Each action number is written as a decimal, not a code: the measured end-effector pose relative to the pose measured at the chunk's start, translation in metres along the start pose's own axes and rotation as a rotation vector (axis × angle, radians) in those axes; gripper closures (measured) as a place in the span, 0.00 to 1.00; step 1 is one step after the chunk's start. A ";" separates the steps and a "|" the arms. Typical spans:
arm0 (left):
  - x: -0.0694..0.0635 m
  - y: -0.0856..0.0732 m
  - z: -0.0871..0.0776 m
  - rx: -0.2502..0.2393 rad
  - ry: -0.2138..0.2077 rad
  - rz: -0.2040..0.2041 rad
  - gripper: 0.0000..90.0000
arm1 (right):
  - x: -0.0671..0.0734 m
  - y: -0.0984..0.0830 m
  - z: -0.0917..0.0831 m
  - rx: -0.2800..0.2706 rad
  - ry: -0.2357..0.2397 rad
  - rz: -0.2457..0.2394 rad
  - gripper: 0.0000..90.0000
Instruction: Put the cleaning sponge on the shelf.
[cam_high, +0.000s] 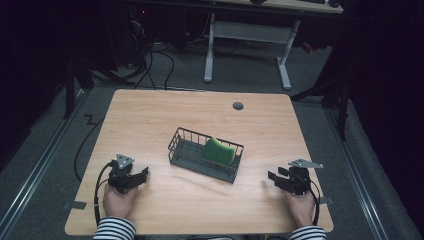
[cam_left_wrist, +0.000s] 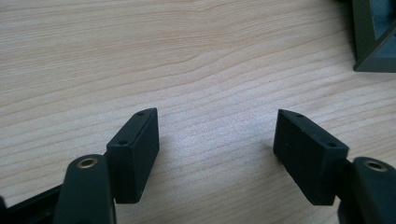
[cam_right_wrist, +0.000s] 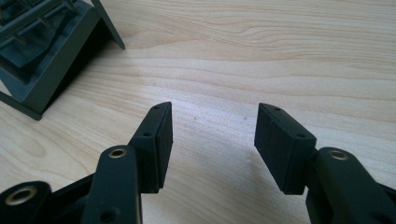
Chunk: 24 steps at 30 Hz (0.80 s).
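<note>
A dark grey wire basket stands at the middle of the wooden table, with a green sponge leaning inside its right half. My left gripper rests near the front left of the table, open, nothing between its jaws; in the left gripper view bare wood lies between them and a basket corner shows at the top right. My right gripper rests near the front right, open and empty. Its own view has the basket at the top left.
A round grey cable grommet sits in the table near its far edge. Beyond the table stand a white desk frame and cables on a dark floor. The person's hands and striped sleeves come in at the bottom.
</note>
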<state>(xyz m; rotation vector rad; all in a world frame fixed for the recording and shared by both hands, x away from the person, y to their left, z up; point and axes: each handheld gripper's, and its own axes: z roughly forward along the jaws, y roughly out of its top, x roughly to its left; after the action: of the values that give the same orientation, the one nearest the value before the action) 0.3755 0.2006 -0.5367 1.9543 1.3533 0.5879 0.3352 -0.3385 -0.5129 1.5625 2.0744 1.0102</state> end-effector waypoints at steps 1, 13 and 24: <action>0.000 0.000 0.000 0.000 0.000 0.001 0.35 | 0.001 0.000 0.001 0.000 -0.008 -0.007 0.52; 0.000 0.000 0.000 0.000 0.000 0.001 0.35 | 0.006 -0.003 0.016 0.019 -0.064 -0.065 0.45; 0.000 0.000 0.000 0.000 0.000 0.000 0.35 | 0.009 -0.005 0.022 -0.005 -0.104 -0.109 0.41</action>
<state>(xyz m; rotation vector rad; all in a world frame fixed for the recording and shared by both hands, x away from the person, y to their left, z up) 0.3752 0.2005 -0.5367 1.9546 1.3528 0.5881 0.3429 -0.3234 -0.5303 1.4502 2.0596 0.8757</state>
